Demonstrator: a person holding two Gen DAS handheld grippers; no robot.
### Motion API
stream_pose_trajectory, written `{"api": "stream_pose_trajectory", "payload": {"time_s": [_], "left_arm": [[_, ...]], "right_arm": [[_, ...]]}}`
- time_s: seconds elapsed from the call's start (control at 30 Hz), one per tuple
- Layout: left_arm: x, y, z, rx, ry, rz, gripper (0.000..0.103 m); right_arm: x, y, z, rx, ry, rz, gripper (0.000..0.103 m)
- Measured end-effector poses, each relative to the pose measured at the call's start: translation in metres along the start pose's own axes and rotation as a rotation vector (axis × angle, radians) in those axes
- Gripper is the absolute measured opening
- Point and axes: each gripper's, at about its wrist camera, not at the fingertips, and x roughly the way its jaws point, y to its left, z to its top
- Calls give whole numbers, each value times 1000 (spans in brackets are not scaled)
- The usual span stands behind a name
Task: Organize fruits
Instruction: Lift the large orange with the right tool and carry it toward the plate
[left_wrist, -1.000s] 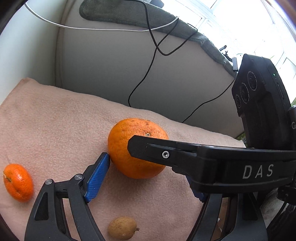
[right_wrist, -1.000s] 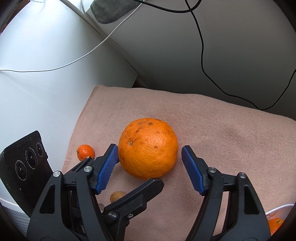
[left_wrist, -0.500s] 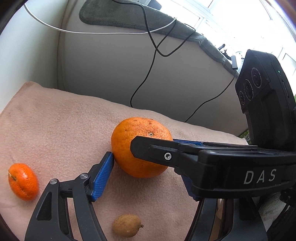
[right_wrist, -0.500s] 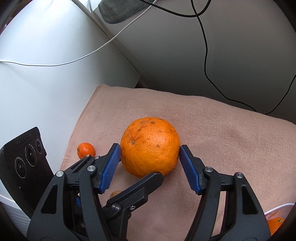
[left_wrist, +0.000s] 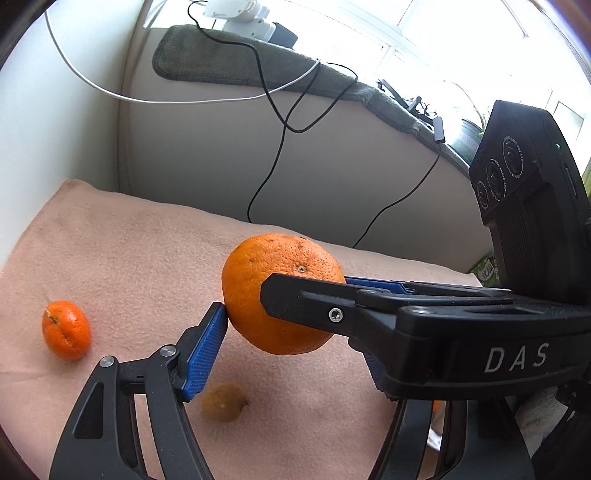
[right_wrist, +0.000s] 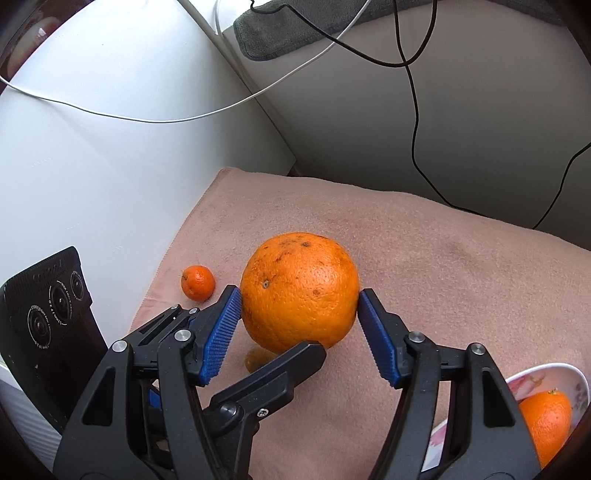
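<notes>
Here the large orange (right_wrist: 299, 291) is held by both grippers at once, and it seems lifted a little above the pink blanket (right_wrist: 443, 266), because a soft shadow lies under it. The right gripper (right_wrist: 299, 314) pinches it from two sides: its blue ribbed pads (right_wrist: 218, 332) press flat on the left and right flanks of the fruit. The left gripper (left_wrist: 291, 325) comes from a crossing direction. In its own view one blue pad (left_wrist: 207, 350) touches the left side of the orange, while the other finger is hidden behind the black body of the right gripper (the one with the letters DAS), so on that side I cannot see the contact. Its jaws stand about as wide as the fruit.

On the blanket, to the left of the orange and apart from it, lies a small mandarin (left_wrist: 66, 334). A small brownish fruit (left_wrist: 223, 402) lies below the orange, near the left gripper's finger; in the right wrist view it is mostly hidden. At the lower right edge of the right wrist view a white bowl with flower pattern (right_wrist: 539, 373) holds another orange fruit (right_wrist: 545, 421). Behind the blanket a black cable (left_wrist: 273, 162) and a white cable (left_wrist: 177, 99) hang across a grey padded back, with a dark green towel (left_wrist: 229, 59) on top of it.
</notes>
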Motion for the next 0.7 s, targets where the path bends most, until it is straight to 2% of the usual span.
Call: {"api": "stream_pose_trajectory", "payload": {"time_s": [0.33, 0.7], "left_arm": [[-31, -39, -16, 54, -50, -20, 69], [-50, -88, -34, 121, -78, -67, 69]], "right_arm": [[-56, 10, -34, -13, -63, -2, 68], [-106, 1, -69, 6, -124, -22, 68]]}}
